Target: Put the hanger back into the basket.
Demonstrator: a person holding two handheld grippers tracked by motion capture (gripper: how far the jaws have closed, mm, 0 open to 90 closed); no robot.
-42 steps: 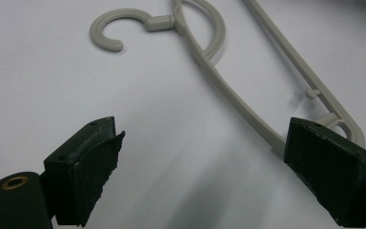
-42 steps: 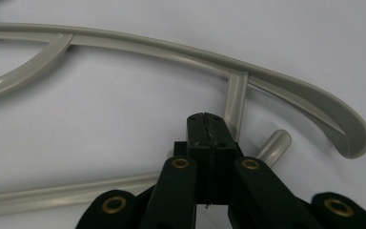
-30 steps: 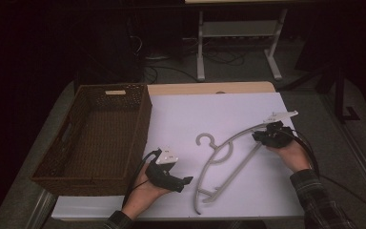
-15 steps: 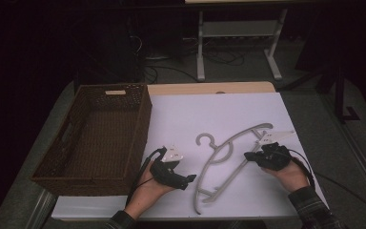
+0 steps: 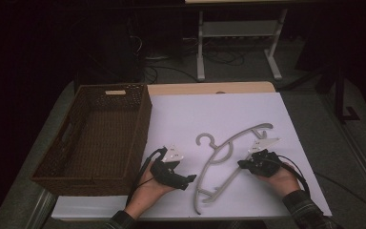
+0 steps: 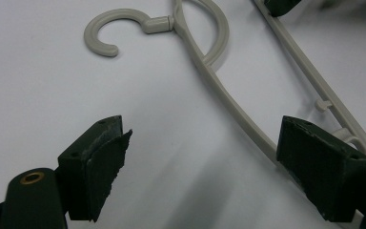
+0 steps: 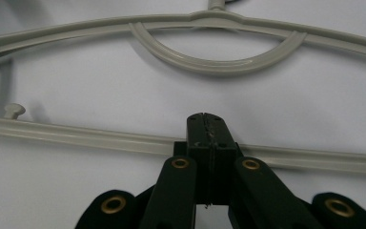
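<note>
While right claw (image 7: pixel 205 125) clamps the grey plastic hanger's (image 5: pixel 228 160) lower bar, left claw (image 6: pixel 200 157), jaws apart, should straddle one rail squarely before closing.

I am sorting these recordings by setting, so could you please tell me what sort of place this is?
Probably a lab or workshop set up for recording, not a home: a table covered with a white sheet, loose cables on the floor behind it, and a metal stand in a dark room.

One camera looks down from high up. Two ride low, very close. All see the hanger (image 5: pixel 228 157).
</note>
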